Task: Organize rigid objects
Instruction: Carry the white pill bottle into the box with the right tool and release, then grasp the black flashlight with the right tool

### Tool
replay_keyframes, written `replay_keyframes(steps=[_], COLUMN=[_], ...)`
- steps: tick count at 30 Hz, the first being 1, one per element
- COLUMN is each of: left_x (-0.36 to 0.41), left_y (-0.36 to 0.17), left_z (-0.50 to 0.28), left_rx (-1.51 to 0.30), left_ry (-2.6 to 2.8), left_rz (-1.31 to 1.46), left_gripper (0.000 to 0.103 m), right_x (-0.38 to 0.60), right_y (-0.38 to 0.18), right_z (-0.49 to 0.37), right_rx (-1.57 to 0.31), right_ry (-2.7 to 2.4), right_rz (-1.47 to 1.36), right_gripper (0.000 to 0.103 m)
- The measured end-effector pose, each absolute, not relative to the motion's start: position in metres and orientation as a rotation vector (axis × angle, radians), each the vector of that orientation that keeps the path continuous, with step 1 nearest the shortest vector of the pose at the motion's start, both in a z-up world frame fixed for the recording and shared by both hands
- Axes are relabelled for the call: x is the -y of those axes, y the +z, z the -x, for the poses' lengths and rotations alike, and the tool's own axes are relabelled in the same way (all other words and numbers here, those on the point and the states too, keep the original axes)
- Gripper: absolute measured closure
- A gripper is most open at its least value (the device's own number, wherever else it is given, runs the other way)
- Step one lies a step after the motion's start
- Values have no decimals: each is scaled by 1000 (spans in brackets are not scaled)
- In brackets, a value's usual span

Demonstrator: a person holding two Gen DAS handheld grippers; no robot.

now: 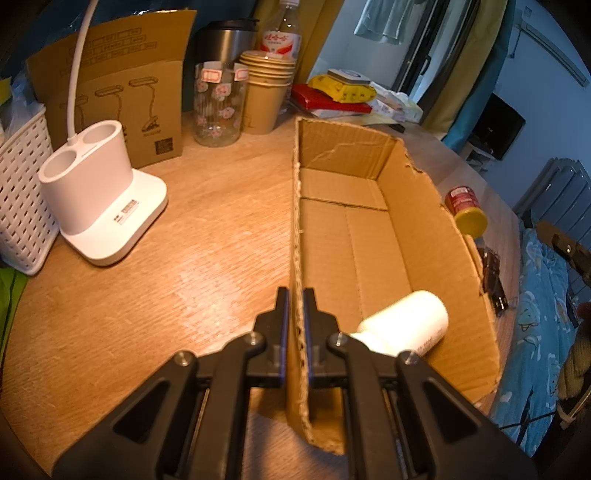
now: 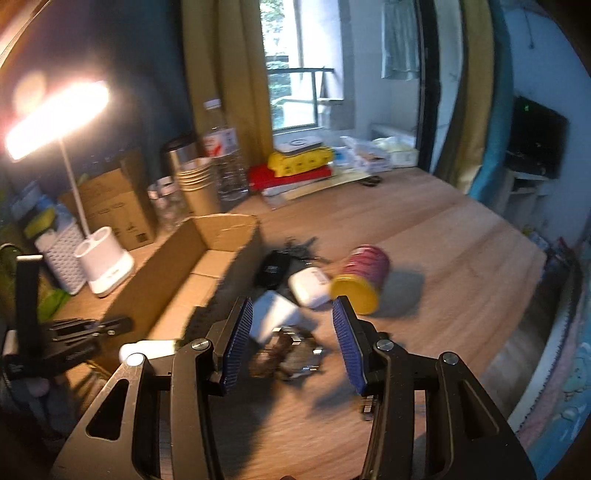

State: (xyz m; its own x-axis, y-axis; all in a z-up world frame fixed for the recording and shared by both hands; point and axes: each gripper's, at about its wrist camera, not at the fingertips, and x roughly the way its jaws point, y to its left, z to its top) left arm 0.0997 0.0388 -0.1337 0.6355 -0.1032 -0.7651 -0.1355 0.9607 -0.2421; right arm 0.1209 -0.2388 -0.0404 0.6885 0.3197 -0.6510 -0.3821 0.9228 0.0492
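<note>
The left tool reaches forward low over the table, level and pointing along the near long wall of the cardboard box; its two fingers are clamped on that wall, one outside and one inside. Just beside the inner finger a white bottle lies on its side on the box floor, in the near corner, cap end toward the tool. The box is open-topped, with torn, ragged rims and an otherwise bare floor. The right tool hangs above the table, tilted slightly down, its blue-padded fingers spread wide apart and holding nothing. Below the gap lies a blurred dark metal watch, and just past it a white charger block. A little farther sit a white earbud case and a red can with a yellow lid, tipped on its side, the case touching the can or nearly so. Behind them are a black key fob and a bunch of keys, close to the outer wall of the box. Farther left stands a white desk lamp, lit, with a white basket beside it. At the back of the table stand a glass jar, stacked paper cups and a water bottle.
</note>
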Motion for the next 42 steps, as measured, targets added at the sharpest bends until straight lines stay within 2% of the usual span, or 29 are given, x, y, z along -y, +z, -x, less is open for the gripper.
replay_keyframes(steps=[16,42], left_x=[-38,-38], left_y=[-134,-133], left_z=[-99,-98], left_rx=[-886,-884], left_ry=[29,32], left_rz=[282,280], left_gripper=[97,97], right_x=[273,283], right_y=[-61,-137], right_z=[-131,-154], right_rx=[-725,-884], right_ry=[259,231], right_rz=[127,155], right_gripper=[55,55])
